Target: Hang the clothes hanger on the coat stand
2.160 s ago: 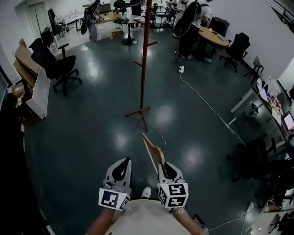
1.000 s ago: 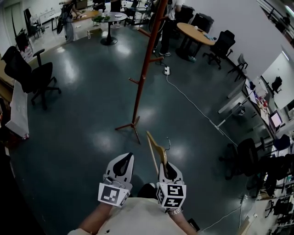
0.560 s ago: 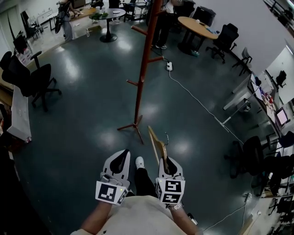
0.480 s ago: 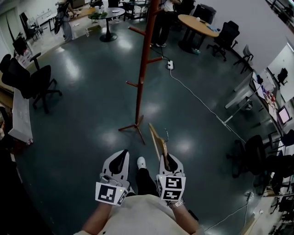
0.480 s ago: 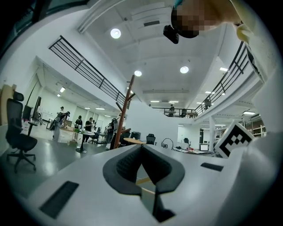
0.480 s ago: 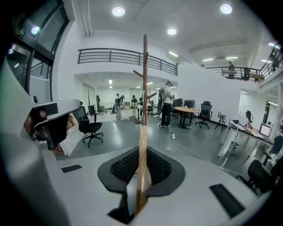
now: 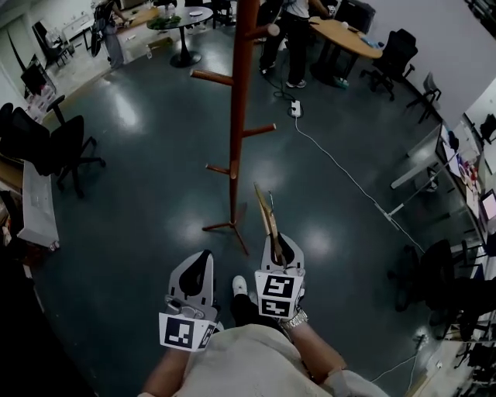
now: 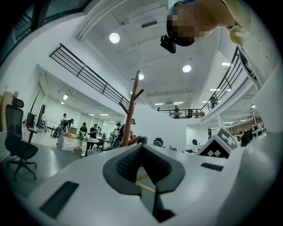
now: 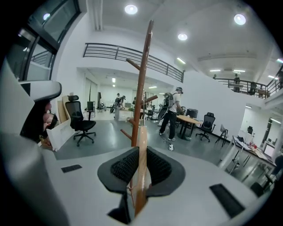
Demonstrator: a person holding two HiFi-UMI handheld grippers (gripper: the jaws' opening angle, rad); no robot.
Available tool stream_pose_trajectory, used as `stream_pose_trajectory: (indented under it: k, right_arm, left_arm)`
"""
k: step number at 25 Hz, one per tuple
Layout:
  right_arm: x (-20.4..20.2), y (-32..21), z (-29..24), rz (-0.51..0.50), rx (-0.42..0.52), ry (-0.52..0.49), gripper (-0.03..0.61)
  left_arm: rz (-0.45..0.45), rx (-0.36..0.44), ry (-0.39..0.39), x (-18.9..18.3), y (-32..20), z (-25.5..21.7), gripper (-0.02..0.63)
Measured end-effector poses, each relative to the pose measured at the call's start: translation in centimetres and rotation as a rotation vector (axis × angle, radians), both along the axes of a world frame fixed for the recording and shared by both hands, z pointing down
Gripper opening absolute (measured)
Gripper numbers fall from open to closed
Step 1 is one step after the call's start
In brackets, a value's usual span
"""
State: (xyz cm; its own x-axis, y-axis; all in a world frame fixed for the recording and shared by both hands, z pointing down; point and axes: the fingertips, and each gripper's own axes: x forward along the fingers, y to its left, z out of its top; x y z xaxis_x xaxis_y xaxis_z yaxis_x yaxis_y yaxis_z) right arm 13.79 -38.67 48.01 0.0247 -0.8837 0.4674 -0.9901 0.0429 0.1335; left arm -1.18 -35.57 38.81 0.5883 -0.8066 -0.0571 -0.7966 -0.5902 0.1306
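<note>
A tall red-brown coat stand (image 7: 236, 116) with side pegs rises from the dark floor just ahead; the right gripper view has it (image 9: 142, 88) dead centre. My right gripper (image 7: 279, 250) is shut on a wooden clothes hanger (image 7: 266, 213), which sticks up and forward, its metal hook close to the stand's lower pole. In the right gripper view the hanger (image 9: 141, 163) stands edge-on between the black pads of the right gripper (image 9: 140, 170). My left gripper (image 7: 198, 277) hangs lower left, shut and holding nothing; in its own view the left gripper (image 8: 142, 165) points toward the stand (image 8: 129, 119).
The stand's feet (image 7: 225, 226) spread on the floor by my shoe (image 7: 240, 285). A white cable with a power strip (image 7: 297, 108) runs right. Black office chairs (image 7: 46, 147) stand at left, desks (image 7: 434, 155) at right, a round table (image 7: 180, 17) and people at the back.
The person has walked up to the coat stand, which is now much nearer. The right gripper has moved forward with the hanger toward the pole; the left gripper stays low.
</note>
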Motion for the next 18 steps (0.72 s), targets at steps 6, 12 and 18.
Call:
stream_pose_trajectory:
  k: [6, 12, 18]
  right_arm:
    - [1.2, -8.3, -0.1, -0.021, 0.061, 0.008, 0.069]
    - [0.5, -15.6, 0.3, -0.049, 0.093, -0.025, 0.069]
    - [0.4, -19.7, 0.0, -0.049, 0.110, -0.048, 0.069]
  left_arm:
    - [-0.040, 0.009, -0.003, 2.4, -5.3, -0.3, 0.012]
    - [-0.076, -0.011, -0.025, 3.5, -8.7, 0.5, 0.012]
    - [-0.112, -0.026, -0.034, 4.1, -10.5, 0.6, 0.012]
